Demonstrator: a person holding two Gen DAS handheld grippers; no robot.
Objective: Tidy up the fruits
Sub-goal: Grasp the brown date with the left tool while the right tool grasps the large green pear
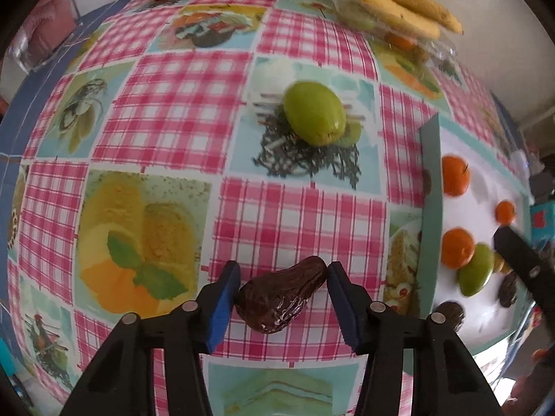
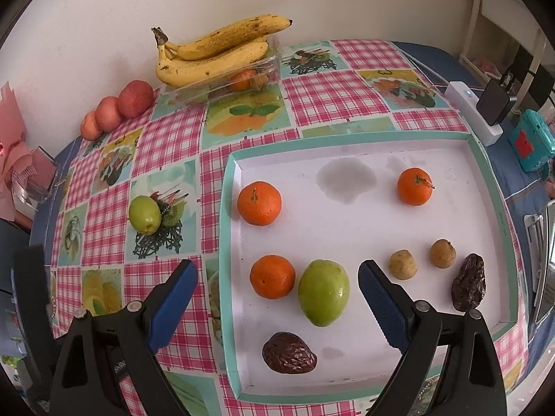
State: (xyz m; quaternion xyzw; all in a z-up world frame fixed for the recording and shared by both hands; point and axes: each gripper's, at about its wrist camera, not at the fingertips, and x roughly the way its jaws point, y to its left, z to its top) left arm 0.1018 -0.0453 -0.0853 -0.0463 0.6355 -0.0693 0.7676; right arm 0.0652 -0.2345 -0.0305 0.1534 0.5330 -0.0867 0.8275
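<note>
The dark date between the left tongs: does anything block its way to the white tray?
Nothing but the tray's raised rim, which the date must clear. Bare tablecloth lies between; the left tongs bracket the date.

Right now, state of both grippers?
Left gripper: blue pads touching a wrinkled dark brown date on the checked tablecloth.
Right gripper: open, empty, above the white tray.

Left black two-finger gripper with blue pads (image 1: 283, 279), bottom centre of its view, pinches a wrinkled dark brown date (image 1: 277, 298); the right black, blue-padded gripper (image 2: 277, 274), bottom centre of its view, hangs agape, empty.
</note>
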